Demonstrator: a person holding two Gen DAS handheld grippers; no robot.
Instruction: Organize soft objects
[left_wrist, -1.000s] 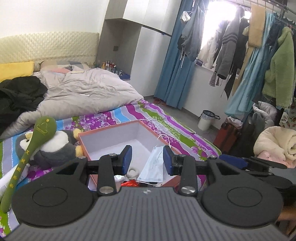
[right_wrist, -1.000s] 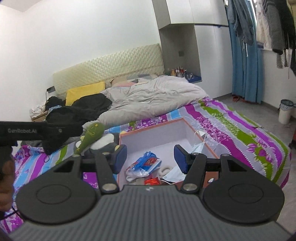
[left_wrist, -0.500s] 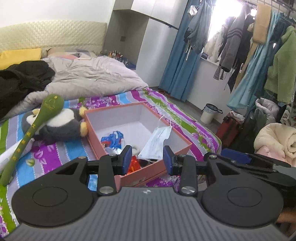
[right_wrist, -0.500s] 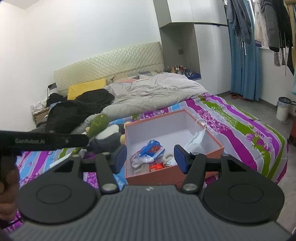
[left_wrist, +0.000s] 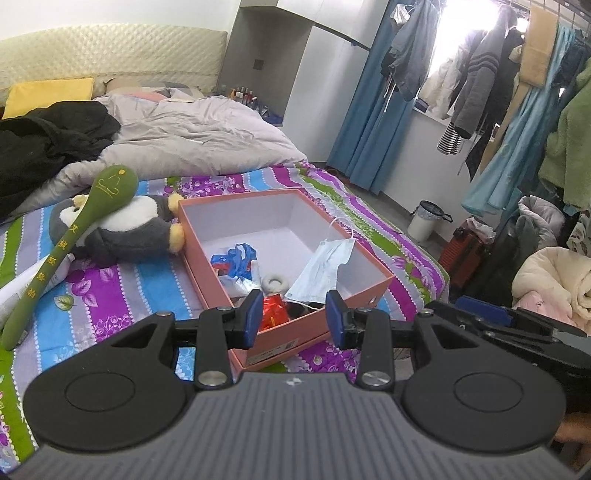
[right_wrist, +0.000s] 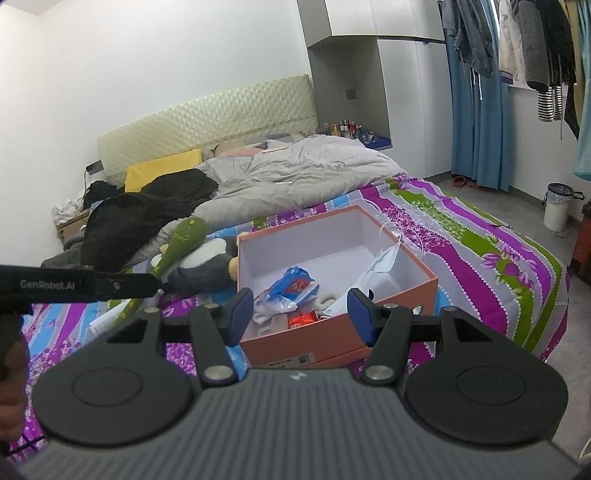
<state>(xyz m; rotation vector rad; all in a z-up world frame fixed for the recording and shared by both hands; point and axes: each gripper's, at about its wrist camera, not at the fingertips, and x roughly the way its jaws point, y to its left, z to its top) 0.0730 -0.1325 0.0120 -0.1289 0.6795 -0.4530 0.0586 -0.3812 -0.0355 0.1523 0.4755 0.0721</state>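
Note:
An open orange box (left_wrist: 207, 254) (right_wrist: 388, 295) sits on the striped bed sheet. Inside lie a blue face mask (left_wrist: 325, 266) (right_wrist: 380, 273) draped on the right wall, a blue-and-white bag (left_wrist: 234, 258) (right_wrist: 291, 288), a red packet (left_wrist: 273, 314) (right_wrist: 303, 319) and a small white ring (left_wrist: 273, 283). Left of the box a grey plush penguin (left_wrist: 122, 229) (right_wrist: 203, 266) lies under a long green plush stick (left_wrist: 74, 236) (right_wrist: 181, 240). My left gripper (left_wrist: 291, 319) and my right gripper (right_wrist: 301, 314) both hover open at the box's near edge, holding nothing.
A grey duvet (left_wrist: 192, 144) and black clothing (left_wrist: 48, 144) cover the bed's far part. Clothes hang on a rack (left_wrist: 517, 92) at the right. A small bin (left_wrist: 424, 221) stands on the floor, with a heap of clothing (left_wrist: 550, 280) near it.
Both views have tilted down and drawn toward the box, so its contents show more fully. Neither gripper's jaw gap has changed.

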